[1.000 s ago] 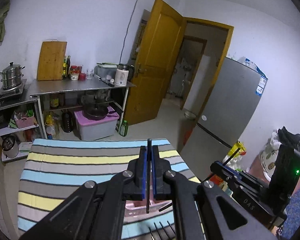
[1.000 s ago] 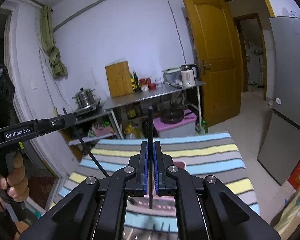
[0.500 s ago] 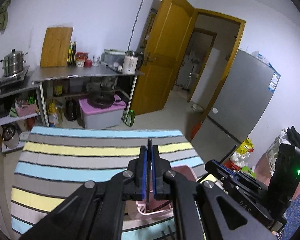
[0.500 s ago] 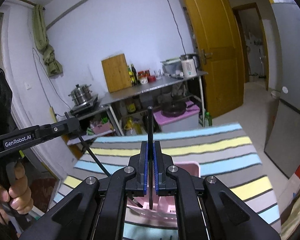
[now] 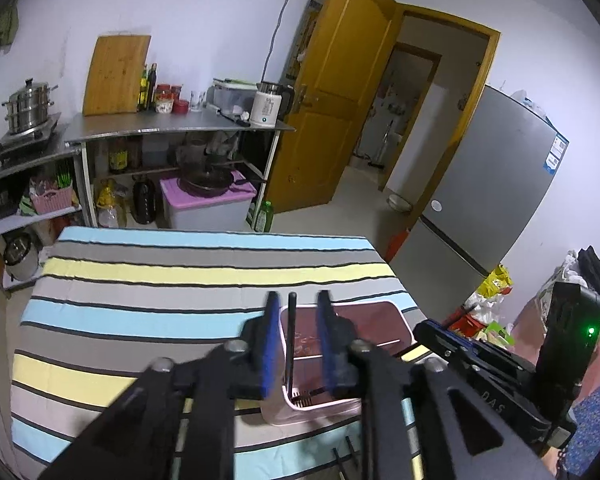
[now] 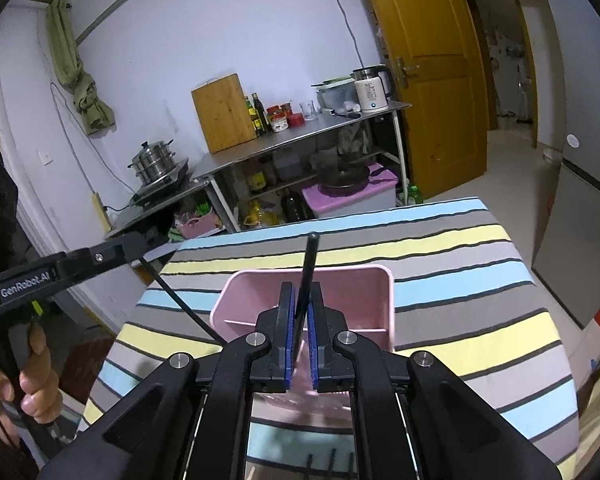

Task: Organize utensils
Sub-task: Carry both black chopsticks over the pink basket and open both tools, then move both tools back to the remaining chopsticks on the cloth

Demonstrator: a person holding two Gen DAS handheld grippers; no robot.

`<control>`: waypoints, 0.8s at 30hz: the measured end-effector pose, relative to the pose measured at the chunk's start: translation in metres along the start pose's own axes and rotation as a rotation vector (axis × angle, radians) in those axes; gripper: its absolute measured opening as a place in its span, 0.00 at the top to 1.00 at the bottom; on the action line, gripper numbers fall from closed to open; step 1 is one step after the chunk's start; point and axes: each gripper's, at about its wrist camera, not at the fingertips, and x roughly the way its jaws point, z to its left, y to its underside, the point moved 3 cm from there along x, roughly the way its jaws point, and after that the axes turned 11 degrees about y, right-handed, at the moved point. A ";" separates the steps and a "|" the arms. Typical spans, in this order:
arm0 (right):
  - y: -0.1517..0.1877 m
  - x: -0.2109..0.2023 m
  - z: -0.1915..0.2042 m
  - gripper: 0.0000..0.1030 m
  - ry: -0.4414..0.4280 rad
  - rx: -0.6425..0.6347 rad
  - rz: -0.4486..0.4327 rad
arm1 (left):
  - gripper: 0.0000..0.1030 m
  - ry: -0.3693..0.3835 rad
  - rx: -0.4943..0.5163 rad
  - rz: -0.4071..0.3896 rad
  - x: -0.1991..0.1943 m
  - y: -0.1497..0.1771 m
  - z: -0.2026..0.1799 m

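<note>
A pink plastic utensil basket [image 5: 384,316] [image 6: 352,284] stands on the striped tablecloth. My left gripper [image 5: 298,300] is open above it; a black utensil handle [image 5: 291,340] stands between the fingers, its lower end in the basket. My right gripper [image 6: 301,292] has its blue pads slightly apart around a second black utensil handle [image 6: 308,264], which leans to the right over the basket. Whether the pads touch it is unclear. The left gripper's body [image 6: 60,268] shows at the left of the right wrist view, and the right gripper's body [image 5: 500,364] at the right of the left wrist view.
Black fork tines [image 6: 320,466] [image 5: 346,460] lie on the table's near edge below the grippers. The striped table [image 5: 160,280] stretches ahead. Beyond it stand a steel kitchen shelf [image 5: 172,128], a yellow door [image 5: 340,92] and a grey fridge [image 5: 488,192].
Both grippers tilted down over the pink basket. The left gripper has opened and let go of its utensil, which now stands in the basket. The right pads have parted slightly and its utensil leans.
</note>
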 end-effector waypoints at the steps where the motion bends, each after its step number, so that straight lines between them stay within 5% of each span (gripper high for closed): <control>1: 0.001 -0.002 0.000 0.88 -0.003 0.000 -0.004 | 0.70 -0.001 0.005 -0.007 -0.003 -0.001 -0.001; 14: 0.006 -0.055 -0.007 0.81 0.003 0.002 -0.050 | 0.65 -0.015 0.030 -0.068 -0.050 0.008 -0.015; 24: 0.046 -0.110 -0.012 0.81 0.001 -0.005 -0.073 | 0.65 -0.008 0.069 -0.083 -0.094 0.059 -0.034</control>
